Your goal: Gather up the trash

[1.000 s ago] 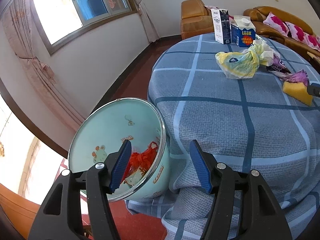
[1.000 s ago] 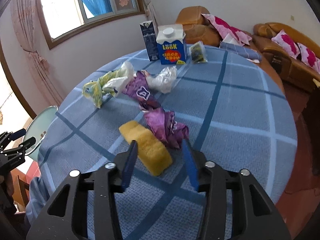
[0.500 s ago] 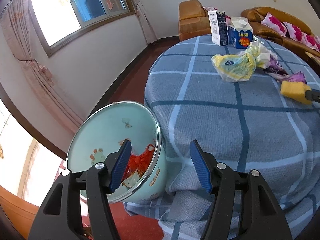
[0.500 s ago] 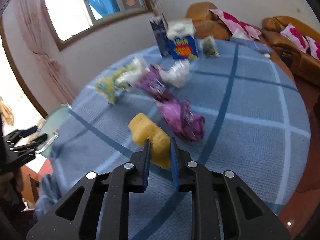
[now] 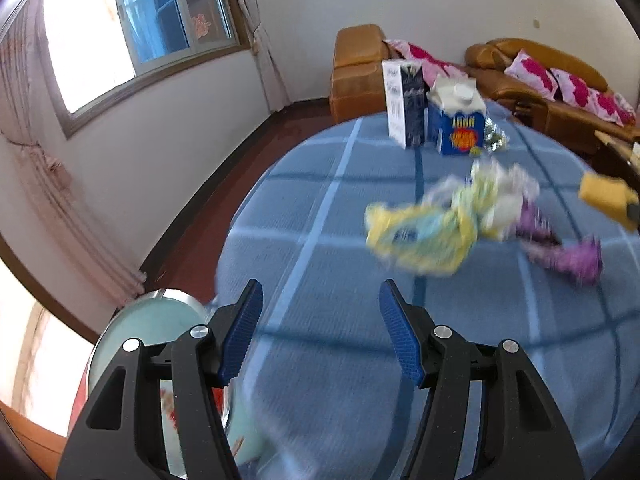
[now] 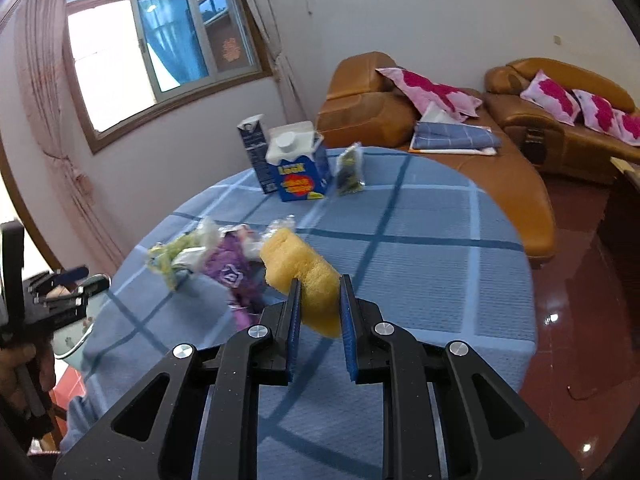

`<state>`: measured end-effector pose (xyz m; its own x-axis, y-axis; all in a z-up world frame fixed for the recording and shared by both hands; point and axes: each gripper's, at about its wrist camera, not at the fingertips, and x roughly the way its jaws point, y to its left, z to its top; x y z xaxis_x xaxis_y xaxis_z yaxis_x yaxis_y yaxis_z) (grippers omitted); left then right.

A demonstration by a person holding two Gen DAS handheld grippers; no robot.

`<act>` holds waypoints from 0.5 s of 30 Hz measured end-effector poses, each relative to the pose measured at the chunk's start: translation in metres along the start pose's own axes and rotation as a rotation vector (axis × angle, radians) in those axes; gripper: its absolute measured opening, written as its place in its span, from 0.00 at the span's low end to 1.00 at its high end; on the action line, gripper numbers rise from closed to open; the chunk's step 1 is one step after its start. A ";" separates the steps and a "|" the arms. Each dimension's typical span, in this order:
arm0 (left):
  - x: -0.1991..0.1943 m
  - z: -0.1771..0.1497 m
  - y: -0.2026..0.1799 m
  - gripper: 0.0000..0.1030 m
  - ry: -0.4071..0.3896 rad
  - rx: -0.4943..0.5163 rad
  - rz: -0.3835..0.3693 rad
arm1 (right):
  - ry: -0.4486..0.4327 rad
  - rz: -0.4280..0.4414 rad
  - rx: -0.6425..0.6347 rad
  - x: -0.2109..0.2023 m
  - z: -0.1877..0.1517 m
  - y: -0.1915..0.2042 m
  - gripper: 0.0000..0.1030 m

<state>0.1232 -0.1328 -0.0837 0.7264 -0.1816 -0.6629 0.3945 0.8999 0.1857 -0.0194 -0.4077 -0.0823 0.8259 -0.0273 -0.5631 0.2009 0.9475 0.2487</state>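
Note:
My right gripper (image 6: 319, 284) is shut on a yellow sponge (image 6: 298, 270) and holds it lifted above the blue checked tablecloth (image 6: 420, 248); the sponge also shows at the right of the left wrist view (image 5: 604, 196). My left gripper (image 5: 321, 304) is open and empty above the table's near edge. A yellow-green plastic bag (image 5: 424, 232) and a purple wrapper (image 5: 568, 256) lie ahead of it. The pale green trash bin (image 5: 132, 344) with red trash inside stands low left, beside the table.
A dark carton (image 5: 404, 104), a blue milk carton (image 5: 456, 120) and a small clear packet (image 6: 349, 170) stand at the table's far side. Orange sofas (image 6: 440, 120) with pink cushions lie behind. A window wall and curtain are at the left.
My right gripper closed on the yellow sponge and lifted it off the table. My left gripper swung up and right from over the bin toward the table, still open.

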 end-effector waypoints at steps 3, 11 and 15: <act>0.012 0.019 -0.008 0.58 -0.006 -0.017 -0.024 | 0.001 -0.002 0.010 0.004 -0.002 -0.006 0.19; 0.054 0.033 -0.036 0.57 0.077 -0.008 -0.110 | -0.002 -0.001 0.012 0.008 -0.003 -0.013 0.19; 0.055 0.029 -0.045 0.36 0.081 0.008 -0.144 | -0.005 -0.003 0.018 0.008 -0.004 -0.017 0.19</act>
<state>0.1613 -0.1946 -0.1073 0.6145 -0.2759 -0.7391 0.4958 0.8638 0.0898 -0.0180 -0.4228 -0.0940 0.8278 -0.0316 -0.5601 0.2124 0.9417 0.2609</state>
